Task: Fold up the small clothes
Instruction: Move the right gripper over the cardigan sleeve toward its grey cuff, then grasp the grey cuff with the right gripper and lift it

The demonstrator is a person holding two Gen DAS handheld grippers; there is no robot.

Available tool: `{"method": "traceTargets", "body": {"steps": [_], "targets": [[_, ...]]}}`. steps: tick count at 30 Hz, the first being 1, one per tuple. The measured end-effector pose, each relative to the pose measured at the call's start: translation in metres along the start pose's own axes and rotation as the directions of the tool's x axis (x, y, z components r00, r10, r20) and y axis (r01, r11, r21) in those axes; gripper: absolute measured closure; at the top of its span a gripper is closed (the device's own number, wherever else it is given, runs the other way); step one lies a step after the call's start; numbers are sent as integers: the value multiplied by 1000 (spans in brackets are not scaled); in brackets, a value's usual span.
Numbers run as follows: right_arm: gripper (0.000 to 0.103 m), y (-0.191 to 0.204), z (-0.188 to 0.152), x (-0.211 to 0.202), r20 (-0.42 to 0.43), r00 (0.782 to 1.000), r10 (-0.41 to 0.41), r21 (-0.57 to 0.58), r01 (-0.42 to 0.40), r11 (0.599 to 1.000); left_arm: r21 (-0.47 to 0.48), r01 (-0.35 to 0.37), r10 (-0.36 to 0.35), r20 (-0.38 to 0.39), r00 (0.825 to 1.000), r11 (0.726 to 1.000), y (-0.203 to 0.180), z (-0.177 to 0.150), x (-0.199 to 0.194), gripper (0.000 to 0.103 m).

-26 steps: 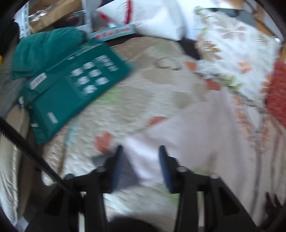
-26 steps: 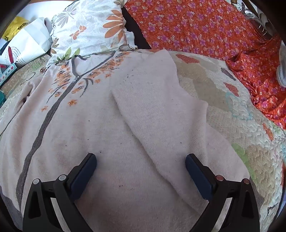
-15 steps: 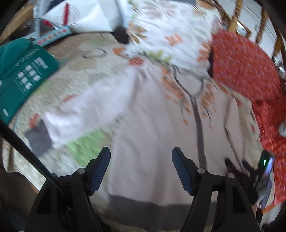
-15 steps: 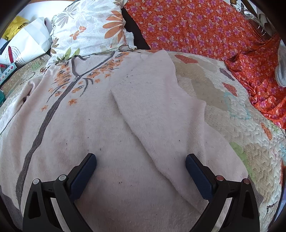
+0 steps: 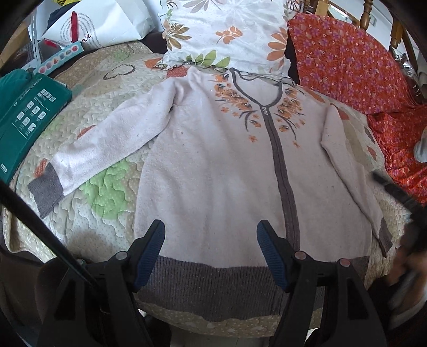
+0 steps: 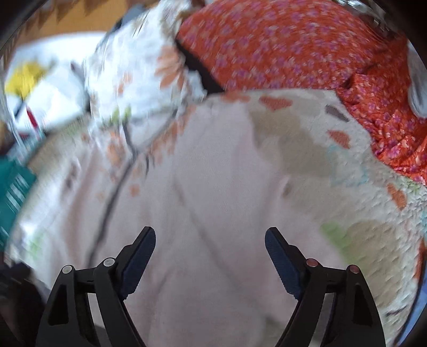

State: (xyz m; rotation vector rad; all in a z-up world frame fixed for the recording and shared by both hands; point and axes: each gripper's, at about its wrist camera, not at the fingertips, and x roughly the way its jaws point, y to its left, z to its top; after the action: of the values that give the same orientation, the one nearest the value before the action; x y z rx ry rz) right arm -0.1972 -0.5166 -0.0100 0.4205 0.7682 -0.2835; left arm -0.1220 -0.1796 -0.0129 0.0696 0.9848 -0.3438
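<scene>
Pink cardigan point(image 5: 213, 165) flat on bed point(image 5: 101, 202); left gripper point(image 5: 210, 235) and right gripper point(image 6: 210, 240) jaws wide, empty. Left view swung from sleeve to hem.

1. A bedroom in a home, shown by a bed covered with a cream quilt point(image 5: 112, 114) stitched in wavy lines with green and orange patches.
2. At the head of the quilt lies a white pillow point(image 5: 229, 32) printed with orange flowers and green leaves.
3. Right of the pillow, an orange floral bedcover point(image 5: 347, 58) is bunched up, with turned wooden bedposts point(image 5: 367, 13) behind it.
4. Left of the pillow sit a white paper shopping bag point(image 5: 106, 24) and a dark green box point(image 5: 29, 117).
5. Below the pillow, a pale pink cardigan point(image 5: 213, 165) lies spread flat on the quilt.
</scene>
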Motion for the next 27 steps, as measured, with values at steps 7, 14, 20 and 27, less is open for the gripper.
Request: {"method": "traceTargets", "body": {"steps": [7,14,20,27], "targets": [[16,-92,12,-4,-267,953,-142,-28,139,990,-49,44,-45,-17,999,998,6,-3,11,32],[35,-101,-36,31,-415,895,-160,-74,142,987,-22,43,-43,-20,999,999,2,-12,16,32],[96,-110,-22,-2,-312,944,-104,-18,103,994,-34,36,-37,-9,999,999,5,-7,11,32],[96,-225,27,-65,-209,913,-349,207,390,897,-69,51,-51,8,999,996,16,-2,6,32]]}}
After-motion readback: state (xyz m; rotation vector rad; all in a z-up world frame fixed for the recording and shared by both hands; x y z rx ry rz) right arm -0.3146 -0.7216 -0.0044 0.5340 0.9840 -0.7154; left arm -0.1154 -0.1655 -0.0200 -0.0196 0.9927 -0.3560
